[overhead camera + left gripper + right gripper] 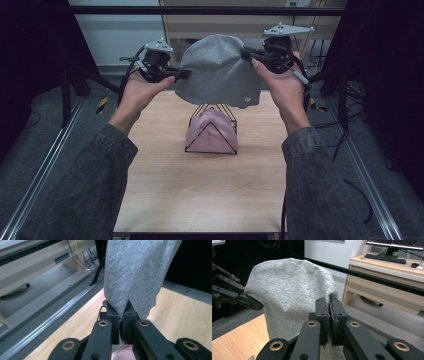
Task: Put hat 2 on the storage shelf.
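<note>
A grey knitted beanie (217,70) hangs in the air above the far part of the wooden table (200,190), stretched between both grippers. My left gripper (184,74) is shut on its left edge, and in the left gripper view the grey cloth (135,272) rises out of the closed jaws (122,312). My right gripper (246,52) is shut on the beanie's upper right edge; its own view has the fabric (289,292) pinched between the jaws (329,306), with the left gripper (259,307) holding the far side. Below the beanie stands a black wire stand (212,131) bearing a pink hat (210,129).
A black bar (200,10) crosses overhead at the back. Metal rails (45,165) run along both sides of the table. A desk with a keyboard and monitor (387,258) stands behind. Cables (350,140) lie on the floor at the right.
</note>
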Tool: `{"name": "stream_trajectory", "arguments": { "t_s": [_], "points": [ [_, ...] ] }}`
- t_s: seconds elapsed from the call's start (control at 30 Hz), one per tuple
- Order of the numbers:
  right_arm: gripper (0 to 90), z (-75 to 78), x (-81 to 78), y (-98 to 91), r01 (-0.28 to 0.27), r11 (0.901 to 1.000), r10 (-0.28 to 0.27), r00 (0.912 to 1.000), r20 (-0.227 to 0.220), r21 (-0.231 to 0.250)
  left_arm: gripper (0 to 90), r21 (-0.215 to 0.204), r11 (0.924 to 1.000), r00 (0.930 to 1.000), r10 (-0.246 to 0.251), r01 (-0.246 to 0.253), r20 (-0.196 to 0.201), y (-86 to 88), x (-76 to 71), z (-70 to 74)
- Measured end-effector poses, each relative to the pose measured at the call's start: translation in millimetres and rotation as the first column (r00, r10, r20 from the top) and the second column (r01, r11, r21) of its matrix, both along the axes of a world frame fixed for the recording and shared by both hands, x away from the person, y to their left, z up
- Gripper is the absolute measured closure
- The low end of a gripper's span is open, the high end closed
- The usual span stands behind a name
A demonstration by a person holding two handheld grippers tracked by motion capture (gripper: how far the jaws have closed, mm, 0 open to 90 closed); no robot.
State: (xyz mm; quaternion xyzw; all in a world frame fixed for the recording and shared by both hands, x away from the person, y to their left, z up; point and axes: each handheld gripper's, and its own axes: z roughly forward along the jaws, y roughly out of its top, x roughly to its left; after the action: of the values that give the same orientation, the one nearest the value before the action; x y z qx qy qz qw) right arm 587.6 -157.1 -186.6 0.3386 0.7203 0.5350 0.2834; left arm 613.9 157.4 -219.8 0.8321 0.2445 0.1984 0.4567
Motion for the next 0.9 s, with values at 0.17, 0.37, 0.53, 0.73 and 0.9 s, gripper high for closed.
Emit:
{"name": "stream_trajectory", "arguments": {
  "t_s": [0.17,0.37,0.53,0.73,0.9],
  "points": [
    [86.3,-12.0,12.5,0.3,0.016,0.9998,-0.016,0.9999,-0.006,0.01,86.8,-0.023,0.9996,0.9998,0.018,-0.018,-0.01,-2.6,8.4,-13.1],
    [86.3,-34.6,27.2,2.3,0.023,0.9997,-0.023,0.9994,-0.028,0.012,86.8,-0.033,0.9988,0.9992,0.037,-0.037,-0.018,-2.3,17.7,-28.0],
    [86.3,-48.8,33.3,2.0,0.027,0.9995,-0.026,0.9988,-0.042,0.016,86.8,-0.031,0.9982,0.9983,0.05,-0.051,-0.032,-3.7,23.9,-42.4],
    [86.3,-61.7,36.2,-1.7,0.029,0.9995,-0.028,0.9976,-0.063,0.012,86.8,-0.019,0.9993,0.9978,0.032,-0.033,-0.058,-9.1,27.4,-54.9],
    [86.3,-69.7,36.1,-5.7,0.029,0.9995,-0.028,0.9963,-0.081,0.012,86.8,-0.008,0.9998,0.9976,0.015,-0.016,-0.068,-13.4,26.8,-59.3]
  ]
}}
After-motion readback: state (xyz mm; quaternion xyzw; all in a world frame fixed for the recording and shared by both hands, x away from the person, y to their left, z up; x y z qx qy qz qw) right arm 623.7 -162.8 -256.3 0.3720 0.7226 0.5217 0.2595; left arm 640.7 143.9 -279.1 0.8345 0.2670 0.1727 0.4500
